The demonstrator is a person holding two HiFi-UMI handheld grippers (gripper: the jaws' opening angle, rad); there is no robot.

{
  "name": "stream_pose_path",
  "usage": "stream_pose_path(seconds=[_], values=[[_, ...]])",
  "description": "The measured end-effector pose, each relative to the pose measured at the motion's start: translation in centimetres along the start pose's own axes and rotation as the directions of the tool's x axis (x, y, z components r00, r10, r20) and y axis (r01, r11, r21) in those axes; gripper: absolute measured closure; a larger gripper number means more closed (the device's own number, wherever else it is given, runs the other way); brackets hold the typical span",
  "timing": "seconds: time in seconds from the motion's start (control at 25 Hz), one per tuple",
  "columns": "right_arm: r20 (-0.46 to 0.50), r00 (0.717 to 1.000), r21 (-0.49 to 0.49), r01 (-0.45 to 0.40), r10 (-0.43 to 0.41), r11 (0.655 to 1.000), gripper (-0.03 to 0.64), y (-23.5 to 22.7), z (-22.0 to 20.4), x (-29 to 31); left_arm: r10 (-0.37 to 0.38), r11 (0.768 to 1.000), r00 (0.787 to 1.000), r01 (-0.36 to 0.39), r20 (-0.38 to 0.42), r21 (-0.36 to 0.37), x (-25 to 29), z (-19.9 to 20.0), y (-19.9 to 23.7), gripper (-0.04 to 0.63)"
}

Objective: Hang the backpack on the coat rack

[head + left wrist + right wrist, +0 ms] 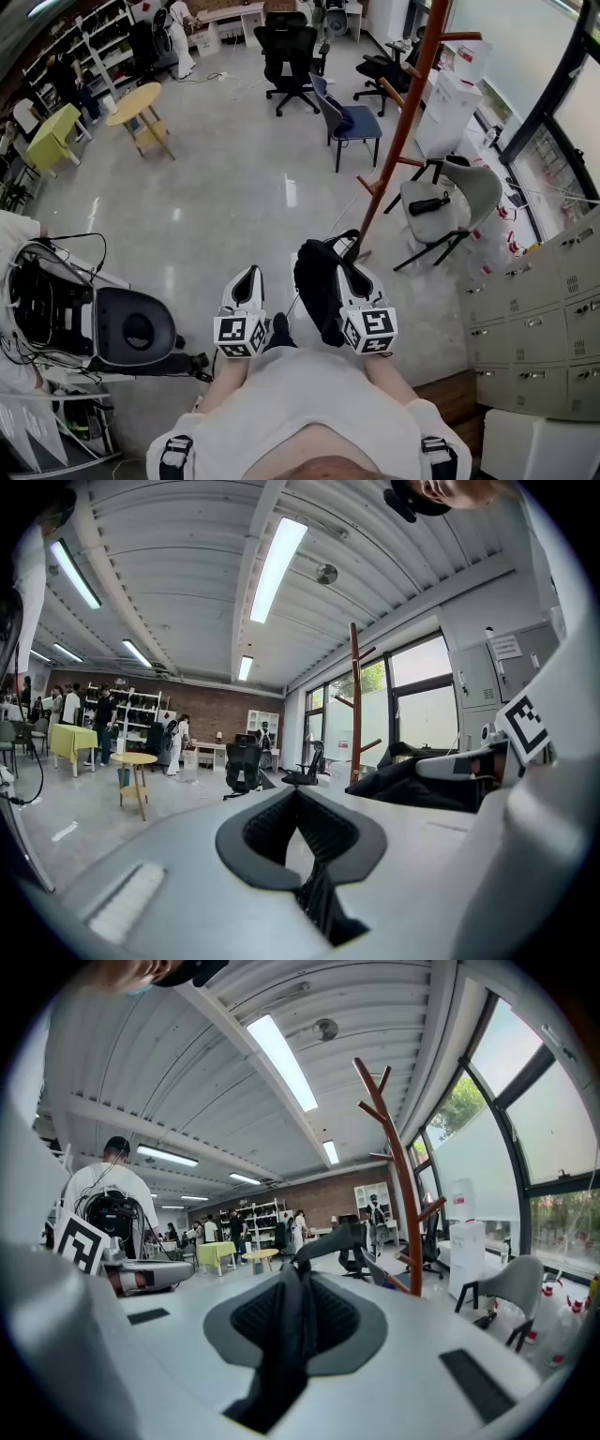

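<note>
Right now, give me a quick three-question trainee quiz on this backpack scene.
1. Fill in: the left gripper has ____ between its jaws.
2. Which one grips the backpack by its strap? A: left gripper. B: right gripper. C: both.
3. True or false: the backpack hangs on the coat rack.

Key: 1 nothing; 2 B; 3 false.
</note>
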State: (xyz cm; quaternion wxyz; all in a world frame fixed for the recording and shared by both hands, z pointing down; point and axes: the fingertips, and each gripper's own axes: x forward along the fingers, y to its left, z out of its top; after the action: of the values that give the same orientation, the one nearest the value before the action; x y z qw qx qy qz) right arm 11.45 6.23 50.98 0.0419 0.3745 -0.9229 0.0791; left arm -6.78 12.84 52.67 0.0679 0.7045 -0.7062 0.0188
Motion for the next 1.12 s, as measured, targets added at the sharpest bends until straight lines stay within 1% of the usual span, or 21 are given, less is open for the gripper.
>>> stream_pose_path(seconds=[0.12, 0.36, 0.52, 0.64, 0.8, 0.92, 1.12], values=[[-0.001, 1.0, -0.001, 0.007, -0.007, 1.0, 0.561, -0.8, -0.1, 0.8, -0.012, 1.0, 1.0, 0.012, -0.004, -0.001, 1.4, -0.2, 0.1, 0.584], [-0.004, 0.999, 0.002, 0.035, -0.035, 0.999, 0.561, -3.2, -0.3, 4.4, -0.047, 0.999, 0.999, 0.047, -0.014, -0.01, 6.4, -0.7, 1.0, 0.584], [-0.013, 0.997, 0.011, 0.073, -0.073, 0.997, 0.561, -4.8, -0.8, 8.1, -0.088, 0.995, 0.996, 0.087, -0.021, -0.051, 11.1, -1.1, 2.9, 0.584], [-0.013, 0.994, 0.011, 0.112, -0.112, 0.994, 0.561, -6.0, 0.5, 11.5, -0.136, 0.989, 0.99, 0.134, -0.029, -0.056, 15.5, 0.2, 4.5, 0.584], [-0.006, 0.981, 0.037, 0.195, -0.194, 0.98, 0.561, -8.2, 2.1, 15.8, -0.221, 0.973, 0.975, 0.218, -0.036, -0.071, 21.9, 2.1, 6.1, 0.584], [0.005, 0.965, 0.048, 0.262, -0.263, 0.964, 0.561, -9.6, 2.9, 18.9, -0.285, 0.956, 0.958, 0.282, -0.031, -0.081, 26.4, 3.2, 7.5, 0.584], [0.024, 0.936, 0.05, 0.349, -0.351, 0.936, 0.561, -11.4, 4.3, 23.5, -0.363, 0.929, 0.931, 0.36, -0.024, -0.08, 32.4, 4.3, 10.1, 0.584]])
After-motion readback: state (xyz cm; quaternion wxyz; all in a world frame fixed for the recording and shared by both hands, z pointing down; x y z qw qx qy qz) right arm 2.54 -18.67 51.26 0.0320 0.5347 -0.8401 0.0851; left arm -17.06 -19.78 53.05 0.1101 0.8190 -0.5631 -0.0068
